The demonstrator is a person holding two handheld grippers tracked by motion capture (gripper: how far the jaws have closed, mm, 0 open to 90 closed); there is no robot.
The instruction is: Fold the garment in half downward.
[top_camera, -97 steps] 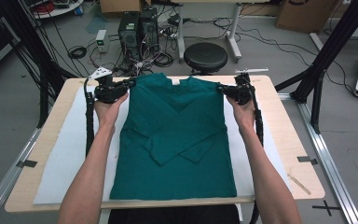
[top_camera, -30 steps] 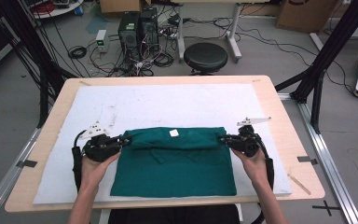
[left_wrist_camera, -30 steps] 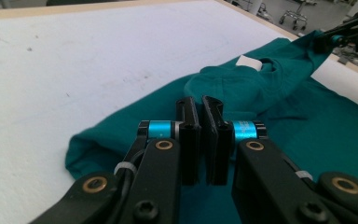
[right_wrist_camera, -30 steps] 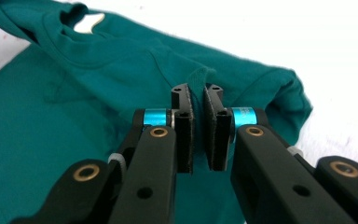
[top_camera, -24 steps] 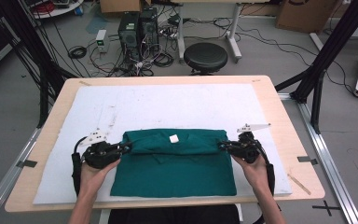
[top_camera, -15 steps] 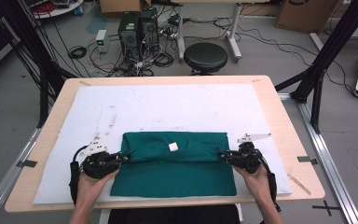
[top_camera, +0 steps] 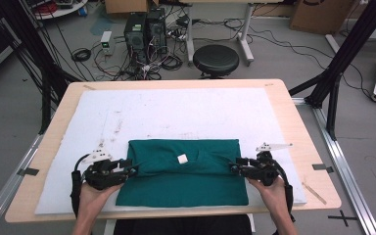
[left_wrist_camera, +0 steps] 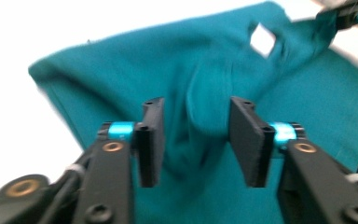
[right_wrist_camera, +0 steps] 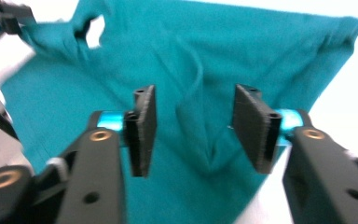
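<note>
My green shirt [top_camera: 183, 171] lies folded at the 6 o'clock side of the surface [top_camera: 293, 125]. It looks soft, light and floppy. Both my left fingers [left_wrist_camera: 150, 140] and right fingers [right_wrist_camera: 142, 133] are open, holding nothing. I'd pinch its side edges.

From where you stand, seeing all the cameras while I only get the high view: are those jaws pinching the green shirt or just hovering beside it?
Observer: The left gripper has its jaws spread apart, with the green shirt bunched loosely between them, not pinched.
Operator: And the other one?
Observer: The right gripper is open too, with a raised fold of cloth in the gap.
Operator: What's that white speck on the shirt?
Observer: Close up, the white tag looks like a small square patch near the neckline; it is too blurred to read.
</note>
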